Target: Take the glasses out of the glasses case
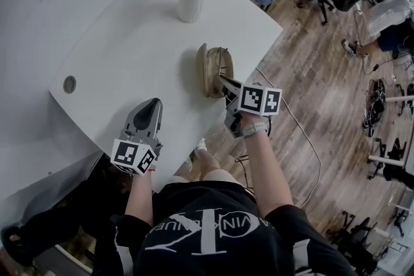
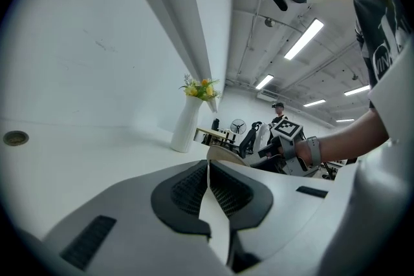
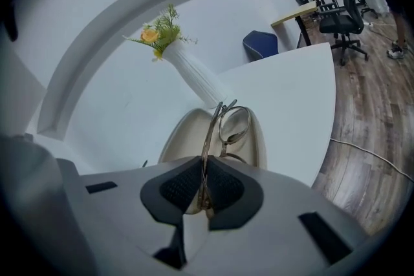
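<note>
Right gripper view, centre: right gripper (image 3: 206,166) jaws pinch gold wire-rimmed round glasses (image 3: 233,125); open beige oval glasses case (image 3: 184,134) behind, on white surface (image 3: 288,92). Head view: glasses indiscernible; lower left, left gripper (image 1: 152,106), jaws closed, empty.

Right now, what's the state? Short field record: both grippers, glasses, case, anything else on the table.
left gripper: shut, nothing between the jaws, at the near edge of the table
right gripper: shut on the glasses, gripping the frame
glasses: held over the open case; whether fully clear of it cannot be told
glasses case: open, on the table near its right edge
other: white vase with flowers, far side
</note>
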